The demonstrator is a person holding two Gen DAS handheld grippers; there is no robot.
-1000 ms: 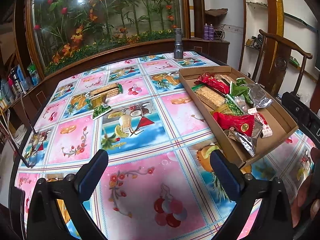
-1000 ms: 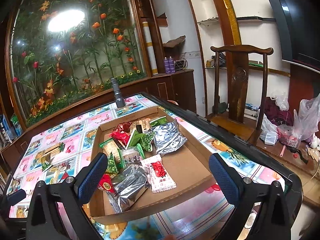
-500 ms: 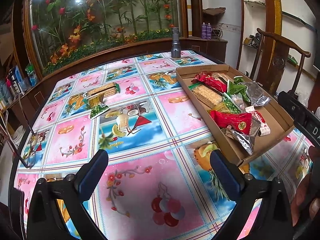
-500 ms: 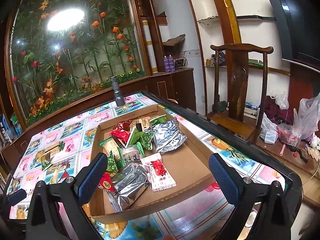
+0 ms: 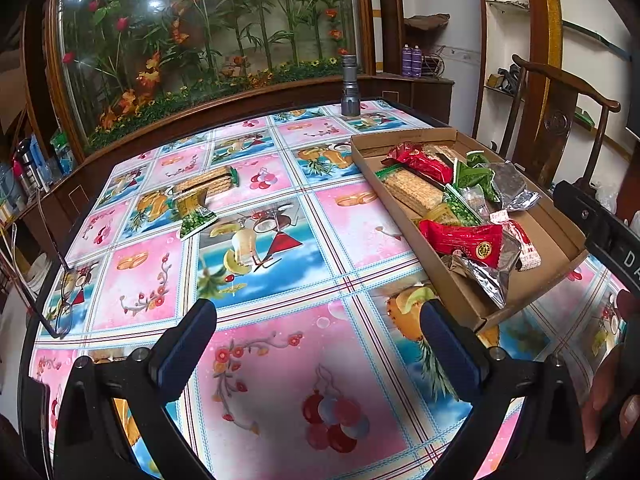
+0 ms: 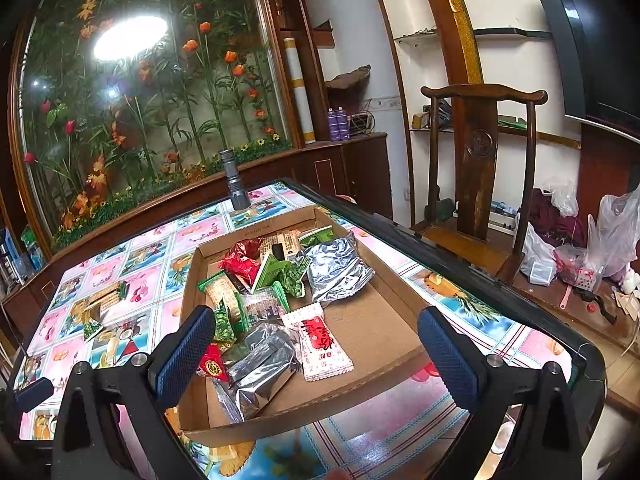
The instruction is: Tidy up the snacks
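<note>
I had both grippers hanging empty above the table, and across the last second almost nothing moved: the left gripper crept a touch forward and the right gripper stayed where it was. Their jaws remained spread wide, grasping nothing. That told me no pick had begun.

The cardboard tray already held most of the snacks, among them a red packet, a silver foil pouch and a white-and-red sachet. Well left of the tray, three snacks lay loose on the patterned tablecloth: a long cracker pack, a yellow packet touching it, and a green pea packet just beside that. A flashlight stood beyond the tray's far end.

I judged those three strays the remaining work, nearest my left gripper.
</note>
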